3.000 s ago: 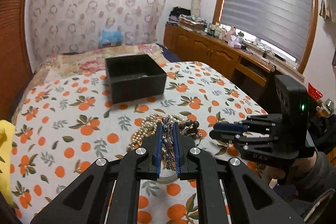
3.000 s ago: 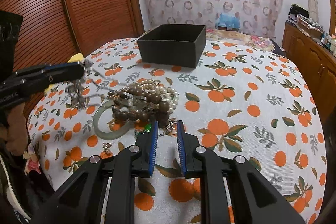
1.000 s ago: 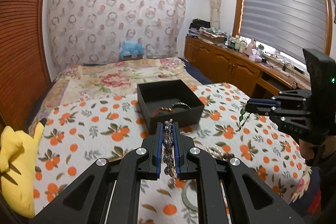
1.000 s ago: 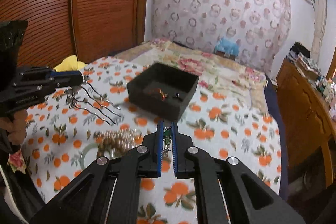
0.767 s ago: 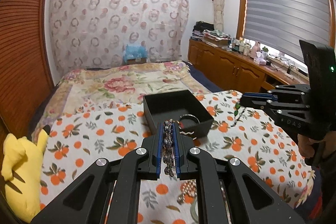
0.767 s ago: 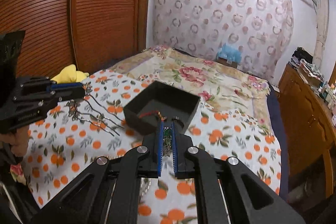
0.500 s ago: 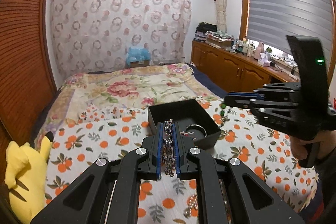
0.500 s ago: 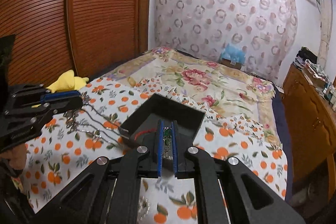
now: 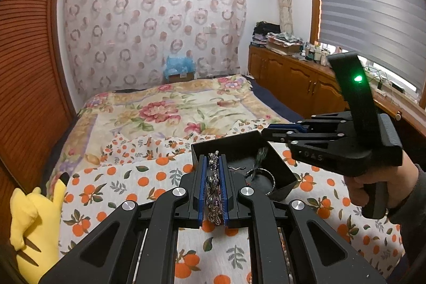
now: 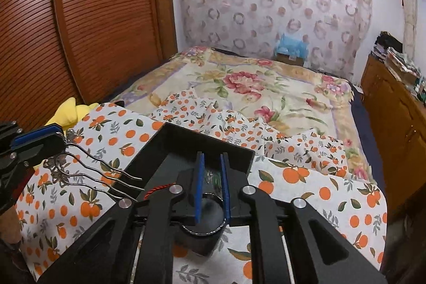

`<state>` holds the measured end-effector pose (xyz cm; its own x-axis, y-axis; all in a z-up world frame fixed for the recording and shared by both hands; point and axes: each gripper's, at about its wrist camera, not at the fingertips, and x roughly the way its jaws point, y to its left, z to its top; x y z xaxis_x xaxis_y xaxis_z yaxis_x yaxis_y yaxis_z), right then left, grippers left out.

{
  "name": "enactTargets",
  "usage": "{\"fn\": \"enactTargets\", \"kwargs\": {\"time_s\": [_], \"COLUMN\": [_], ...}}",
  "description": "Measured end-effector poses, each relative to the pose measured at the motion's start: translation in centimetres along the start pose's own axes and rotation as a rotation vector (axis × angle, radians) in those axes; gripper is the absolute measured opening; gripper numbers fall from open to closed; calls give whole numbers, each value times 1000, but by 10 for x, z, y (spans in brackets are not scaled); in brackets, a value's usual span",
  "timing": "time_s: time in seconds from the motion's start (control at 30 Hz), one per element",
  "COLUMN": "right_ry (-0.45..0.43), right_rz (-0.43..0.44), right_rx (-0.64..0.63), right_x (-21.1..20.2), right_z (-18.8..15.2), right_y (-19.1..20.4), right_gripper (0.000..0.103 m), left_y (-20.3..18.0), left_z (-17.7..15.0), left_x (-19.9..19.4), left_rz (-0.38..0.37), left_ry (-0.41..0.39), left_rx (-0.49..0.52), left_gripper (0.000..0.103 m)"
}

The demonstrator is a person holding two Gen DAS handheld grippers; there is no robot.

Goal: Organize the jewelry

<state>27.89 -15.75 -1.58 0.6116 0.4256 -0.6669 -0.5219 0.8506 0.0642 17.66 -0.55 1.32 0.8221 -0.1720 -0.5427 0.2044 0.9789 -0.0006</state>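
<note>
Left wrist view: the left gripper pinches a silver metal hair comb over the black square box.

Right wrist view: the right gripper has just been opening over the box, fingers apart, a blurry green piece between them.

The only lettering you can read is "DAS", embossed on the black side of your right gripper in the left wrist view; nothing else bears legible text.
</note>
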Motion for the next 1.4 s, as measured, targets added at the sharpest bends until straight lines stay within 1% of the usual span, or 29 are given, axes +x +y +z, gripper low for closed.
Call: {"fn": "enactTargets", "kwargs": {"time_s": [0.03,0.2,0.43,0.57,0.83,0.97,1.1,1.17,1.23,1.3,1.4], "right_ry": [-1,-8,-15,-10,-1,3,-1,-1,-3,-4,-7], "right_rz": [11,9,7,5,3,4,-1,3,3,3,-4], "right_rx": [14,17,6,-3,4,4,-3,3,6,3,-10], "right_x": [-2,-12,-35,-40,-41,-42,-43,-44,-45,-45,-49], "right_z": [0,-9,-32,-43,-59,-65,-69,-70,-71,-71,-73], "right_y": [-4,-10,-17,-18,-25,-24,-22,-22,-21,-19,-17], "right_gripper": [14,14,15,15,15,15,15,15,15,15,14], "left_y": [-1,-6,-11,-13,-26,-30,-33,-34,-34,-33,-30], "left_z": [0,1,1,1,6,4,1,-1,-1,-1,0], "left_x": [3,20,48,59,68,77,83,87,86,82,67], "left_rz": [0,10,18,18,-14,-34,-36,-39,-31,-47,-41], "left_ry": [3,21,52,68,77,99,118,140,144,141,119], "left_rx": [2,9,7,2,3,-5,-2,2,14,14,24], "left_gripper": [8,8,8,8,8,8,8,8,11,18,24]}}
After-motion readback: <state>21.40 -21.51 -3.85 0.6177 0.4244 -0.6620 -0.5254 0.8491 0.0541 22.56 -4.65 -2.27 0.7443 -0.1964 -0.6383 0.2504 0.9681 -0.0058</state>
